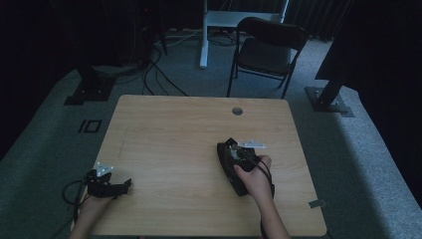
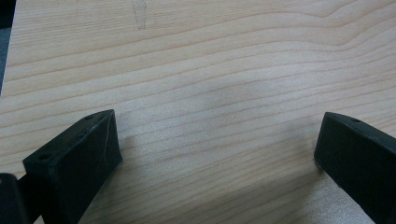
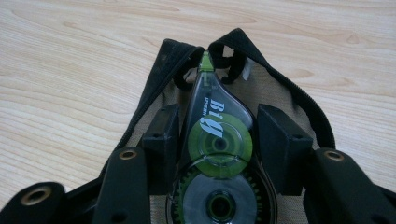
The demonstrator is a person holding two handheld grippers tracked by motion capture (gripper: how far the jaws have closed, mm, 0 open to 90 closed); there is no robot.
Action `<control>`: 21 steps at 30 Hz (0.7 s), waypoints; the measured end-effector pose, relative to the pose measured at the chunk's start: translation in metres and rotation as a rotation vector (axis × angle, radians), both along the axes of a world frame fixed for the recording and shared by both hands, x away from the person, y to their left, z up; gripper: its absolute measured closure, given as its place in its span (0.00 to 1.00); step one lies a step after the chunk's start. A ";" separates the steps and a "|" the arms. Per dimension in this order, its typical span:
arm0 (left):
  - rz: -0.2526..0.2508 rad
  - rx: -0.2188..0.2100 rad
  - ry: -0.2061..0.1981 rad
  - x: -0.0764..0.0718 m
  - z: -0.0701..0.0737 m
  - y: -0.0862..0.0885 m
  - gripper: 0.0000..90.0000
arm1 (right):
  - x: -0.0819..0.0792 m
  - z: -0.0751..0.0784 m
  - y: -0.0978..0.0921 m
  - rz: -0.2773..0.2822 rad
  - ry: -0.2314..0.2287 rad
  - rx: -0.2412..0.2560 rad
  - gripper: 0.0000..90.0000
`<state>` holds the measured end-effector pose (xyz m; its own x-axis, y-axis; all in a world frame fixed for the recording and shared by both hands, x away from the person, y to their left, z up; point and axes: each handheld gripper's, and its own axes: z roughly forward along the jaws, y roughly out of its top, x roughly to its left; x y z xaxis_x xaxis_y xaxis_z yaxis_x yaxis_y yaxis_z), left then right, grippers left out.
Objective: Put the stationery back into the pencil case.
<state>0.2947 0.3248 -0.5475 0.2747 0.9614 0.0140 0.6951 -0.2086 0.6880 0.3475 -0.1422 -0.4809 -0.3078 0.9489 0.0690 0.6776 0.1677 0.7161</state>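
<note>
right hand-held gripper (image 3: 217, 149): jaws either side of the correction tape dispenser (image 3: 217, 158); left jaw against its side, right jaw looks a hair off. Bracketing it; can't tell if squeezed yet.
correction tape dispenser: between the jaws, flat side up, green nose pointing away, over the open black zip pouch (image 3: 289, 93).
handling (judgement): light, rigid clear plastic shell, smooth so likely slippery; nose tip the fragile bit.
grip point (judgement): flat sidewalls at the widest part by the reels, not the tapering nose.
black zip pouch: under and ahead of the jaws; soft fabric, will sag and shift, mouth may snag the nose.
left hand-held gripper (image 2: 217, 154): jaws spread wide, empty, low over bare surface (image 2: 210, 70), well off to the left.
</note>
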 end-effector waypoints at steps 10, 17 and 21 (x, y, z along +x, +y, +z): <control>0.000 0.000 0.000 0.000 0.000 0.000 0.00 | 0.007 -0.006 0.004 -0.007 0.046 -0.015 0.56; 0.001 -0.001 0.000 0.000 0.000 0.000 0.00 | 0.010 -0.009 0.003 -0.012 0.067 -0.017 0.56; 0.000 -0.001 0.000 0.000 0.000 0.000 0.00 | 0.011 -0.010 0.005 -0.006 0.077 -0.027 0.56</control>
<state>0.2948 0.3247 -0.5476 0.2743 0.9615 0.0133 0.6952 -0.2078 0.6882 0.3582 -0.1373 -0.4909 -0.2966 0.9526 0.0671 0.7318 0.1816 0.6568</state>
